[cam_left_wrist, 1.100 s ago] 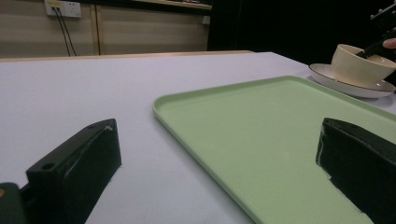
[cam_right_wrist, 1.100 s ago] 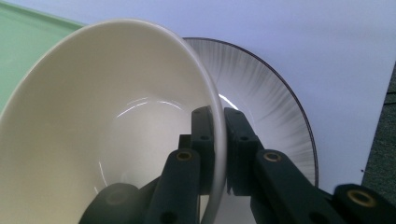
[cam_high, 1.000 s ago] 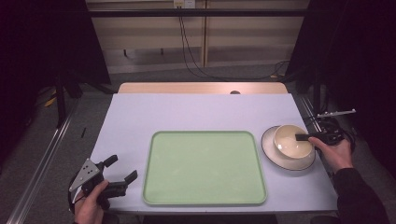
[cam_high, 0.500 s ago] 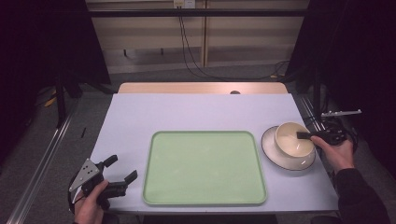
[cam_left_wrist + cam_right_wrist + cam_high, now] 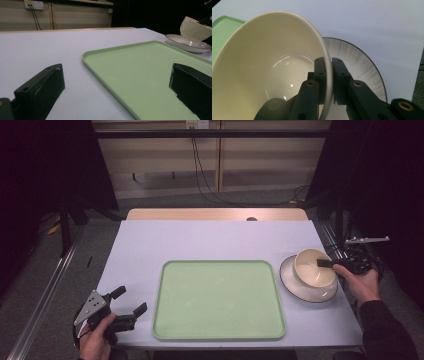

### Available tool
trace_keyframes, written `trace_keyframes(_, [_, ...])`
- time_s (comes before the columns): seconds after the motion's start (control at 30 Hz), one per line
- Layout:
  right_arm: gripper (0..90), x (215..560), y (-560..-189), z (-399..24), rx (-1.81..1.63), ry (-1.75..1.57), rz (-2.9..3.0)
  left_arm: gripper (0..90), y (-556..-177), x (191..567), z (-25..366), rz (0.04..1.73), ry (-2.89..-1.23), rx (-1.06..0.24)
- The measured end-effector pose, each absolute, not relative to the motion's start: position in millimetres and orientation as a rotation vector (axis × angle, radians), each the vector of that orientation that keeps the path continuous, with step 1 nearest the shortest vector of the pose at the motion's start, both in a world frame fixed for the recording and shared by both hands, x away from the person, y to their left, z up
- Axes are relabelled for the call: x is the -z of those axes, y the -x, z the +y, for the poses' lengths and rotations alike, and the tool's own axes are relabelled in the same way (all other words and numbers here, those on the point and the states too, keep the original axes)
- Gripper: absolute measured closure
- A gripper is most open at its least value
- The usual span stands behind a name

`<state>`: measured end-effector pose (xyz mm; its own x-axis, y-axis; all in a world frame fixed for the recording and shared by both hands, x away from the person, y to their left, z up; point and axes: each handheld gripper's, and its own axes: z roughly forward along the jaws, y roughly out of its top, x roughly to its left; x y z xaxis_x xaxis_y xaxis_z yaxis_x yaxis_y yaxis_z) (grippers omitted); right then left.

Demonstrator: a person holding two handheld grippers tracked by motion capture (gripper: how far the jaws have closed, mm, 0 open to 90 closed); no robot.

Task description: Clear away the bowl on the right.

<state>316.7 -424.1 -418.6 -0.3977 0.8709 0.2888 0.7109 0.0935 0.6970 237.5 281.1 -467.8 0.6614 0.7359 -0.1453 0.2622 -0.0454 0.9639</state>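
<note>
A cream bowl (image 5: 312, 270) hangs tilted just over a white, dark-rimmed plate (image 5: 306, 292) at the table's right edge. My right gripper (image 5: 324, 263) is shut on the bowl's rim, with one jaw inside the bowl and one outside. In the right gripper view the rim of the bowl (image 5: 262, 60) is pinched in the right gripper (image 5: 329, 71), with the plate (image 5: 362, 65) below it. My left gripper (image 5: 131, 300) rests open near the front left corner, beside a green tray (image 5: 220, 300), and nothing is between its jaws. In the left gripper view the left gripper (image 5: 117, 75) faces the tray (image 5: 150, 67); the bowl (image 5: 193, 27) and plate (image 5: 185, 43) lie beyond.
The pale table (image 5: 210, 242) ends in a wooden strip (image 5: 215, 214) at the back. Cables (image 5: 200, 170) hang down the wall behind. A metal rail (image 5: 45, 295) runs along the floor at the left. Dark curtains flank both sides.
The bowl has come up a little off the plate and tipped, still held by the right gripper. The left gripper has stayed where it was.
</note>
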Motion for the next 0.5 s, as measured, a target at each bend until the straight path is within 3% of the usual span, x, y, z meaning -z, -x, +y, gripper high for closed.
trace_keyframes(0.5, [83.5, 408.1, -314.2, -420.0, -1.248, -1.574, 2.13, 0.0, -237.5, 467.9, 281.0, 0.834, -1.615, -0.466])
